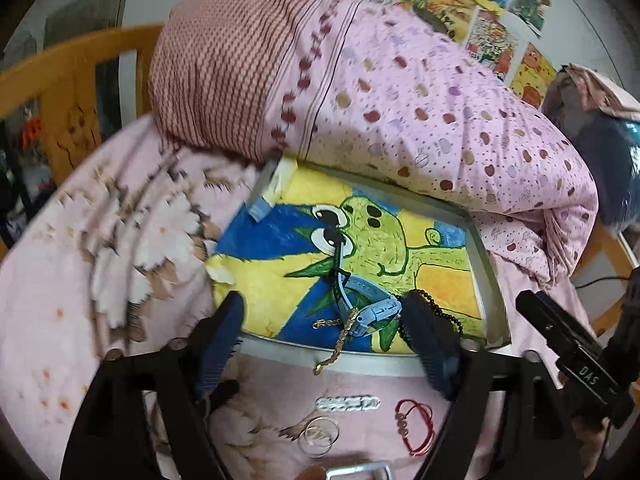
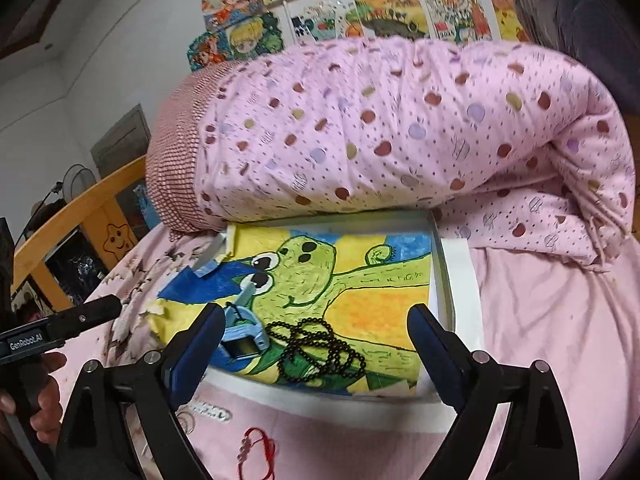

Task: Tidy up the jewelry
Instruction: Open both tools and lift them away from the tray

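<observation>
Both my grippers, left [image 1: 322, 334] and right [image 2: 316, 344], hover with fingers wide and empty over the white tray [image 1: 486, 264] on the bed [image 1: 80, 280]. Inside lie a blue watch [image 1: 372, 312] and black beads [image 2: 320, 350]; a gold chain [image 1: 340, 336] drapes over the rim. My right finger partly hides the watch; a pink quilt [image 2: 400, 128] covers the tray's far edge.

Blue watch [image 1: 362, 300], gold chain [image 1: 340, 336] and black beads [image 2: 320, 350] lie in the tray [image 1: 490, 280] — chain trailing over its rim.
</observation>
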The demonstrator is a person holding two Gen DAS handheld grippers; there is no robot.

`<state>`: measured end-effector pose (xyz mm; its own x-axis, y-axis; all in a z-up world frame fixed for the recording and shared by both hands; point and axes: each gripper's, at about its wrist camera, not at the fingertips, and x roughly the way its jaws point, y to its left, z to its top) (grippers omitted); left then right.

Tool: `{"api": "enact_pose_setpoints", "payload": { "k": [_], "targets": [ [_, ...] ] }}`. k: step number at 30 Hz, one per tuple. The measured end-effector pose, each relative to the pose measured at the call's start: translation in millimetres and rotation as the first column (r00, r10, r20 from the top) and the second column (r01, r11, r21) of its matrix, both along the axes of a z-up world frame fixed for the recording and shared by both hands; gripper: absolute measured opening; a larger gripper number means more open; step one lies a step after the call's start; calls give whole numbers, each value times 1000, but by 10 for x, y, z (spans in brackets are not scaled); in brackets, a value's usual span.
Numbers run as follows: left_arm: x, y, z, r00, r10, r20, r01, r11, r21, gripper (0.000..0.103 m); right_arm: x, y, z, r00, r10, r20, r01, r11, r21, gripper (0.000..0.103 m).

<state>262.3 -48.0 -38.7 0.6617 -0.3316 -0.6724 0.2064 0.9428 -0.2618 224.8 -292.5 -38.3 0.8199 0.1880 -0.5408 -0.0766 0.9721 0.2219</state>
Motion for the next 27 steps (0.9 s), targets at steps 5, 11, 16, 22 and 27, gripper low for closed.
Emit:
{"api": "enact_pose_setpoints", "payload": {
  "k": [5, 11, 16, 22, 27],
  "targets": [
    [-226, 112, 141, 999, 20, 32, -20, 1000, 8, 91, -328, 44, 118, 1000, -3, 23, 3, 1000, 2, 99],
    [-586, 457, 275, 998, 61, 29, -62, 998, 15, 91, -686, 112, 237, 999, 12, 44, -10, 999, -30, 102],
    [-920, 768, 294, 994, 106, -11, -106, 994, 39, 91, -908, 173, 197, 999, 22, -24, -22, 1000, -10, 102],
    [-1266, 899, 164, 991, 90, -100, -83, 994, 75, 91, -1051, 241, -12, 984, 36, -172, -40, 999, -16, 102],
    [-1371, 710, 56, 990, 7, -142, 10, 993, 116, 91, -947, 258, -221, 959, 21, -282, -34, 999, -42, 102]
  ]
}}
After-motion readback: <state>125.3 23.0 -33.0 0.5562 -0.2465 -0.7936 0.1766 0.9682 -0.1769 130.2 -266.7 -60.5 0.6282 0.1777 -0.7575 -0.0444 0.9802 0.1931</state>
